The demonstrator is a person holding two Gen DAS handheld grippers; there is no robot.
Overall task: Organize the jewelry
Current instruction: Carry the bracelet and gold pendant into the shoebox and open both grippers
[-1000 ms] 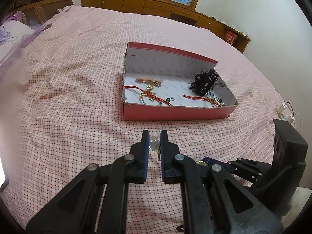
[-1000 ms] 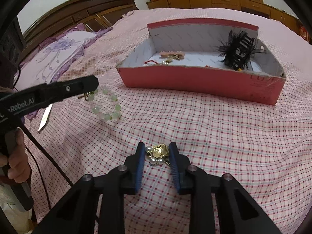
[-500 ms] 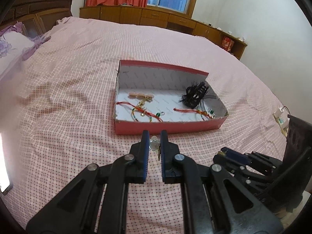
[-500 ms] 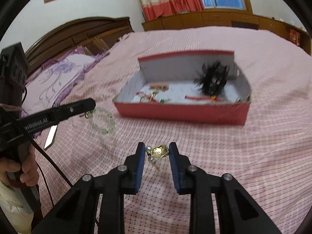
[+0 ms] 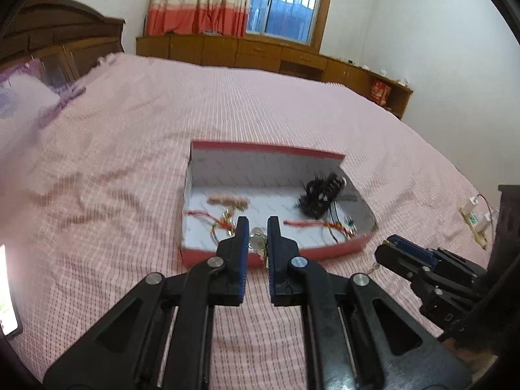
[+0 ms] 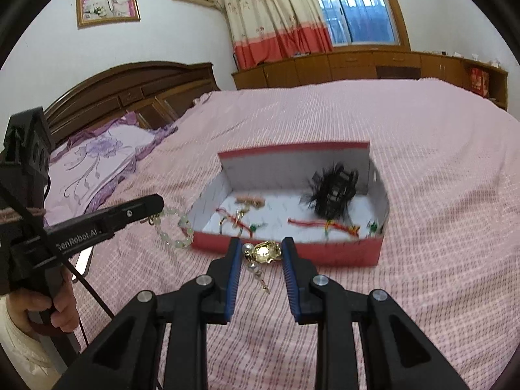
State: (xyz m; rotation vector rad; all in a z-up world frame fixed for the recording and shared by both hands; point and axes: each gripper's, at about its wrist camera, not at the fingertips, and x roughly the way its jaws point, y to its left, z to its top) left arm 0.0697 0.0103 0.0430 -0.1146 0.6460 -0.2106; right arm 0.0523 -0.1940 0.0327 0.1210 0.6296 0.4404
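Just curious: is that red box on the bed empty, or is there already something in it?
Not empty. The open red box already holds red cord bracelets, a black feathery piece and a small pinkish clip.

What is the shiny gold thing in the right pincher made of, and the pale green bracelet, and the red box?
Gold leaf-shaped brooch in the right gripper: looks like polished gold-coloured metal, it glints, with small white pearl-like beads. Pale green bead bracelet, hanging from the left gripper: cloudy, see-through beads, maybe jade or glass. Red box: probably cardboard, with thin, bent walls, matte red outside, white inside.
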